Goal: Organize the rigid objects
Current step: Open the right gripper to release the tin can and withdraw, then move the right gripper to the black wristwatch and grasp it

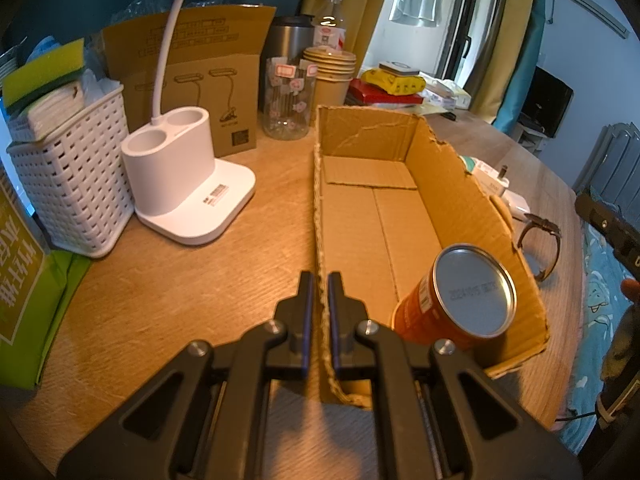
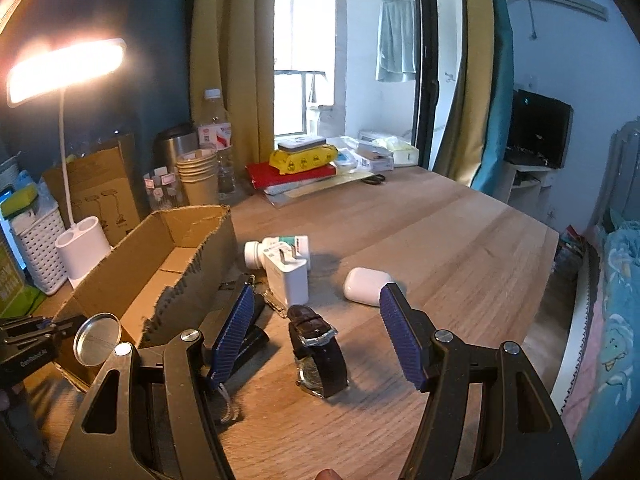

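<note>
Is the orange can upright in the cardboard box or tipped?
Tipped: the orange can lies tilted in the cardboard box, its metal end facing the left-wrist camera.

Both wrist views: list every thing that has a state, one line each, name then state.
left gripper: shut on the cardboard box wall.
right gripper: open, nothing between the pads.
cardboard box: open on top, edges torn.
orange can: in the box, tilted, metal end up.
desk lamp: lit.
watch: strap fastened in a loop, lying on the table.
white pill bottle: on its side, capped.
earbud case: closed.
</note>
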Tool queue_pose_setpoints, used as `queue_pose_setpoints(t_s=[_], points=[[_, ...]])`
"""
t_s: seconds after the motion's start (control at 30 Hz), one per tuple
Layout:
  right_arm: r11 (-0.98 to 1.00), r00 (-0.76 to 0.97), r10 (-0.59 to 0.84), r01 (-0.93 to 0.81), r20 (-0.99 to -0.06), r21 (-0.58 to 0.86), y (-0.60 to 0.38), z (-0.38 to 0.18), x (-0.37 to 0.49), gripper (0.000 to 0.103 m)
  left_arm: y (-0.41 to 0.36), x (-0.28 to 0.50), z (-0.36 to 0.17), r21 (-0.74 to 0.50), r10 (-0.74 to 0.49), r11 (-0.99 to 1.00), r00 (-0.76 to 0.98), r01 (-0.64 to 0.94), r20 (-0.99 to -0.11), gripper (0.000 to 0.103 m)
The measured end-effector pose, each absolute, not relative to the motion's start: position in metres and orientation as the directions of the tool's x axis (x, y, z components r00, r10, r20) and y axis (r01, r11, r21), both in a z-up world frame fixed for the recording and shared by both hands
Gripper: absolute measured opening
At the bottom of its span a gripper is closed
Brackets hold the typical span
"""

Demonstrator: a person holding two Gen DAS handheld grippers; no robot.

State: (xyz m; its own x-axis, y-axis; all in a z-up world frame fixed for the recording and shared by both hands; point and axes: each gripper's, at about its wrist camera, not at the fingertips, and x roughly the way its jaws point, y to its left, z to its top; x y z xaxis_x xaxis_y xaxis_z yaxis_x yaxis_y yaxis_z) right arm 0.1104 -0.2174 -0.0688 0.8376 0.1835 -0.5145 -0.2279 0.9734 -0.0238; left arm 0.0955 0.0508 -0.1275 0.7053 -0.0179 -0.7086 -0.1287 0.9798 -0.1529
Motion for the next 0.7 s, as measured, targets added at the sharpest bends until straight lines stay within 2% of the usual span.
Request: queue_pose_setpoints(t_s=[0.7], points=[[0.971, 0.759, 0.197, -0.24, -0.621, 0.015, -0.222, -0.125, 0.15, 0.069, 0.05, 0.095, -0.126, -0.161, -0.024, 0.979, 0.708, -0.127, -0.706, 0.007]])
